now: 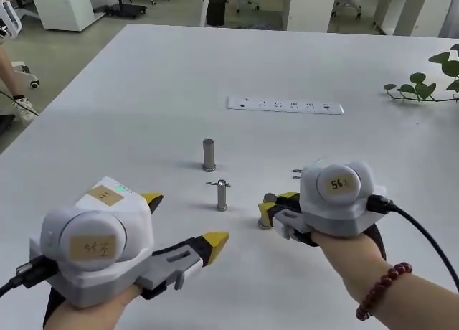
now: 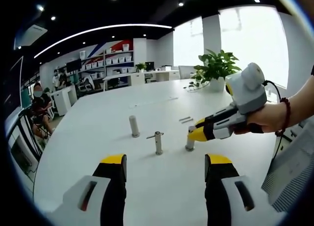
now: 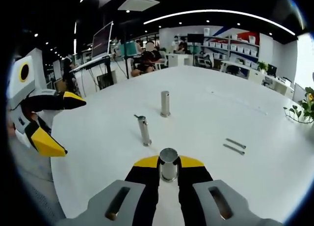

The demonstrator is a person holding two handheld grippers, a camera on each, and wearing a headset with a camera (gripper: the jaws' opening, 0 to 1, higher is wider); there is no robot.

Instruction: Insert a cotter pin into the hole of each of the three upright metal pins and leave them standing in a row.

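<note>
**Steadying the near pin point(image 1: 269, 199) for its cotter**

Here we go: the right gripper point(image 3: 169, 169) has its yellow-tipped jaws clamped on the near pin, which stands upright at 4 o'clock of the middle pin point(image 1: 222, 195). The middle one already carries a cotter pin point(image 3: 137, 117) through its head. The far pin point(image 1: 209, 154), at 12 o'clock, is bare. So I judge one done and two to go.

The left gripper point(image 1: 183, 217) hovers at 8 o'clock of the row, jaws wide apart and holding nothing. The spare cotter pins point(image 3: 234, 146) lie flat on the table point(image 1: 143, 93), at 1 o'clock of the clamped pin.

To do this step well, the clamp should sit low on the shaft, leaving the cross-hole near the top free. I cannot see that hole here, so a small turn may be needed to face it toward the feeding side. The spare should be pinched near one end and slid in level.

The pins are smooth, dull-grey metal cylinders with flat tops, probably slick and easy to tip. The spares are thin wire, tricky to lift off a matte white surface.
</note>
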